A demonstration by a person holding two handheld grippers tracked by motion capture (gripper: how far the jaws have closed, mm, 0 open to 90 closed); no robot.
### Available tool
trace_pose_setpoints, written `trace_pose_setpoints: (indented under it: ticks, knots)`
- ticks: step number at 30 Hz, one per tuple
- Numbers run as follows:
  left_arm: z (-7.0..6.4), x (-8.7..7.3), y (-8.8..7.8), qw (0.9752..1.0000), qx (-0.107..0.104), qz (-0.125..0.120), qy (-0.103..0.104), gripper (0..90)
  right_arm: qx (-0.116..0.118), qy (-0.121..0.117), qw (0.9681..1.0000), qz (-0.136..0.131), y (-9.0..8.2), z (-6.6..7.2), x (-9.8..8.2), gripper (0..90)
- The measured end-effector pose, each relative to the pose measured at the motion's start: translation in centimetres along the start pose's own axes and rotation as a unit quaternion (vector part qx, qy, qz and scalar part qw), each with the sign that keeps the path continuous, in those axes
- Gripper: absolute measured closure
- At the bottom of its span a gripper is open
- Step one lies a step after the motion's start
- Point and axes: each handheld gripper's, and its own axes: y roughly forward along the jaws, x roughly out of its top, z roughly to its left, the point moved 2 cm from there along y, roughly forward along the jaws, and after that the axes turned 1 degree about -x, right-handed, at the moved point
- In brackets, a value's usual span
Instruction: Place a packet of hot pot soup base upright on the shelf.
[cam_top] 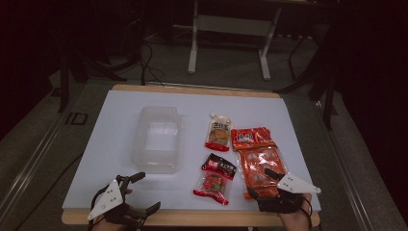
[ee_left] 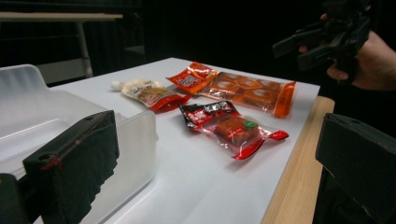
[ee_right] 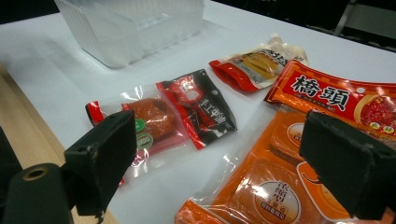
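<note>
The orange multi-pack pouch (ee_right: pixel 327 154) reads "橋頭" in big black characters on its header; other packets' print is too small to make out.

A: Clear container (cam_top: pixel 158 139): frosted translucent plastic, smooth walls. Table (cam_top: pixel 192 217): pale wood edge, top covered by a matt white sheet (cam_top: pixel 115 115).

B: Orange snack pack (cam_top: pixel 255 159), red-and-black packet (cam_top: pixel 216 179) and cream pouch (cam_top: pixel 219 132): glossy plastic film, crinkled at the seams. Right gripper (ee_right: pixel 219 163): jaws of matt black foam, rough-faced.
</note>
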Motion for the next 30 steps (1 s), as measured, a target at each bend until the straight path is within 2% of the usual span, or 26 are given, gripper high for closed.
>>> trace_pose_setpoints:
  ticks: [6, 10, 15, 17, 22, 25, 28, 30]
  knots:
    - [0.0, 0.1, 0.0, 0.9999, -0.002, -0.01, -0.005, 0.1, -0.008, -0.006, 0.9998, -0.016, 0.1, 0.0, -0.1, 11.5]
    - [-0.1, 0.1, 0.0, 0.9999, 0.002, -0.011, -0.004, 0.1, -0.018, -0.013, 0.9997, -0.003, 0.3, 0.1, -0.2, 13.2]
    - [-0.1, 0.3, -0.1, 0.9998, 0.005, -0.013, -0.012, 0.1, -0.027, -0.014, 0.9995, -0.006, 0.3, 0.3, 0.1, 13.2]
    - [-0.1, 0.4, -0.2, 0.9997, 0.011, -0.019, -0.012, 0.0, -0.019, -0.01, 0.9997, -0.008, 0.2, 0.4, 0.3, 13.2]
    - [-0.1, 0.5, -0.3, 0.9995, 0.017, -0.023, -0.014, 0.0, -0.01, -0.031, 0.9995, 0.005, 0.1, 0.9, 0.9, 13.7]
    - [0.0, 0.5, -0.4, 0.9993, 0.018, -0.027, -0.016, 0.0, -0.003, -0.06, 0.9981, 0.014, 0.2, 1.6, 1.4, 13.1]
    - [-0.1, 0.6, -0.4, 0.9992, 0.016, -0.031, -0.018, 0.1, 0.022, -0.059, 0.9979, 0.013, 0.0, 2.3, 2.5, 11.3]
    - [-0.1, 0.6, -0.5, 0.9992, 0.016, -0.031, -0.019, 0.0, 0.023, -0.064, 0.9976, 0.011, 0.0, 2.4, 2.7, 11.3]
